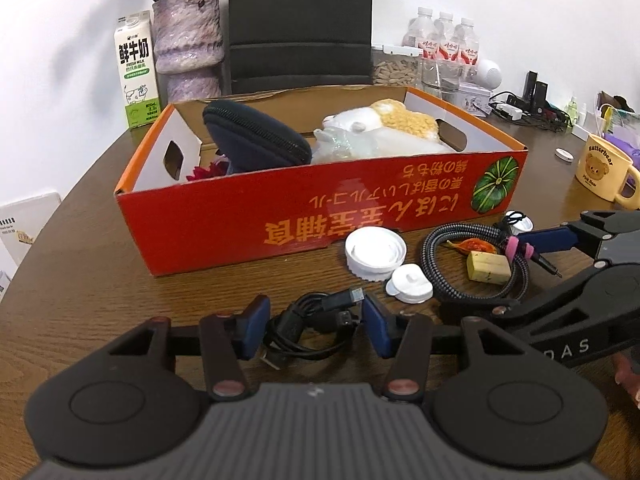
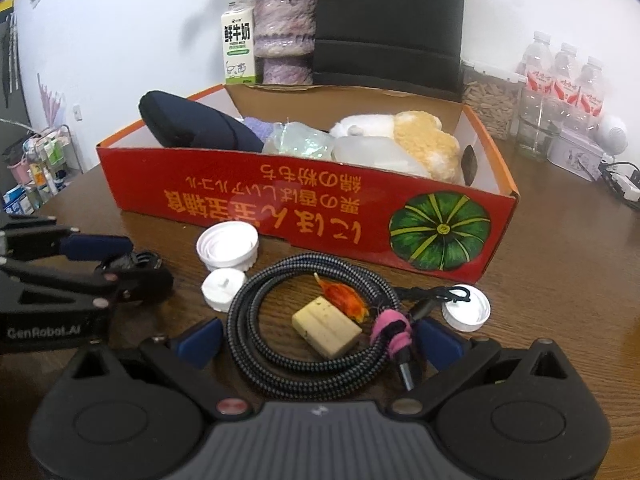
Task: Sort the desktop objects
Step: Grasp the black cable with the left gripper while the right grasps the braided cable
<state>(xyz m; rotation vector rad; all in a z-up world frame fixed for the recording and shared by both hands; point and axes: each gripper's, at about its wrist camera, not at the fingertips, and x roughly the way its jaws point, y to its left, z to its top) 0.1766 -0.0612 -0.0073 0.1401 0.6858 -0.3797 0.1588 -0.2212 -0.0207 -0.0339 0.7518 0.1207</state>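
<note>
A red cardboard box stands on the wooden table, holding a dark zip case, a plush toy and other items. My left gripper is open, its blue pads on either side of a coiled black USB cable, which also shows in the right wrist view. My right gripper is open around a coiled braided cable with a pink strap. Inside that coil lie a yellow block and an orange scrap. White lids lie between the cables.
A milk carton, a purple vase and a black chair stand behind the box. Water bottles, a tin and a power strip are at the back right. A yellow bear mug stands right. Another white cap lies by the braided cable.
</note>
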